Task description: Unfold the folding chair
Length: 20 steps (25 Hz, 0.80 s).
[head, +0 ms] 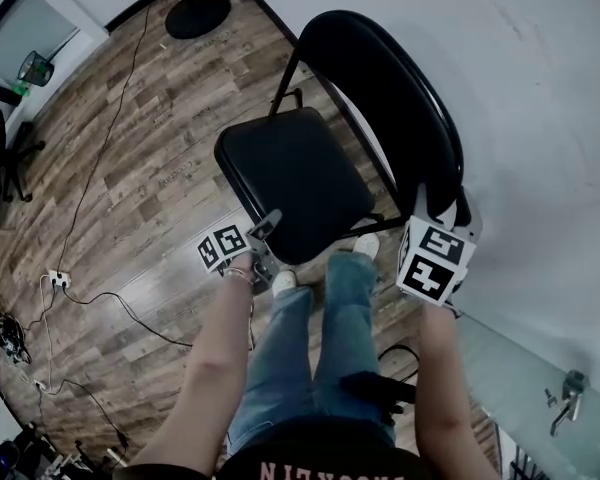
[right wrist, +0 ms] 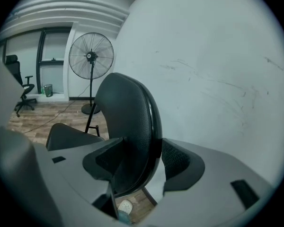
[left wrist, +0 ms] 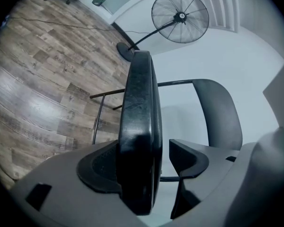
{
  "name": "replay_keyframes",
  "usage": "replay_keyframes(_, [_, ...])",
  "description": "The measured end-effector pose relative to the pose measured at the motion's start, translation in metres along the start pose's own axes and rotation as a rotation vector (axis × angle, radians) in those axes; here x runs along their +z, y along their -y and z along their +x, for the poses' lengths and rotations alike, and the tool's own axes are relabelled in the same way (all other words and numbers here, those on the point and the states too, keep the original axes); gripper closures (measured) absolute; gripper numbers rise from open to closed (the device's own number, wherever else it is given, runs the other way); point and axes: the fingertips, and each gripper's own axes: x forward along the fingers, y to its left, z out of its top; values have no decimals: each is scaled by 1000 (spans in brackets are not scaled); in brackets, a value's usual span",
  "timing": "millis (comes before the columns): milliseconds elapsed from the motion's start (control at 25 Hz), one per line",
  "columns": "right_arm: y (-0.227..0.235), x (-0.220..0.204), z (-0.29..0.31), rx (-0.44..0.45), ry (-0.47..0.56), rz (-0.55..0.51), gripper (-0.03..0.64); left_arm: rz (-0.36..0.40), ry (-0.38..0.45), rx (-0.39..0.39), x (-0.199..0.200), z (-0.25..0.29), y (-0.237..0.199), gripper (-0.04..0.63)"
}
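Folding chair (head: 332, 138) mid-frame, seat (head: 290, 183) flat, front pointing lower left; chair back (head: 405, 93) upright, upper right. Left tongs (left wrist: 143, 161) spread round seat edge. Right tongs (right wrist: 141, 156) pinching chair back. Legs mostly hidden.

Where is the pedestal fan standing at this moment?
In the right gripper view the pedestal fan stands on the wood floor beside the white wall, behind and left of the folding chair's backrest.
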Motion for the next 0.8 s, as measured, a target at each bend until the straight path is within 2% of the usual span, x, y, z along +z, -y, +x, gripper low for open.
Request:
replay_keyframes(160, [-2, -7, 3, -34, -1, -28, 376, -12, 17, -4, -1, -2, -15, 294])
replay_keyframes(800, [21, -20, 45, -89, -31, 14, 368, -1, -32, 32, -2, 9, -49, 319])
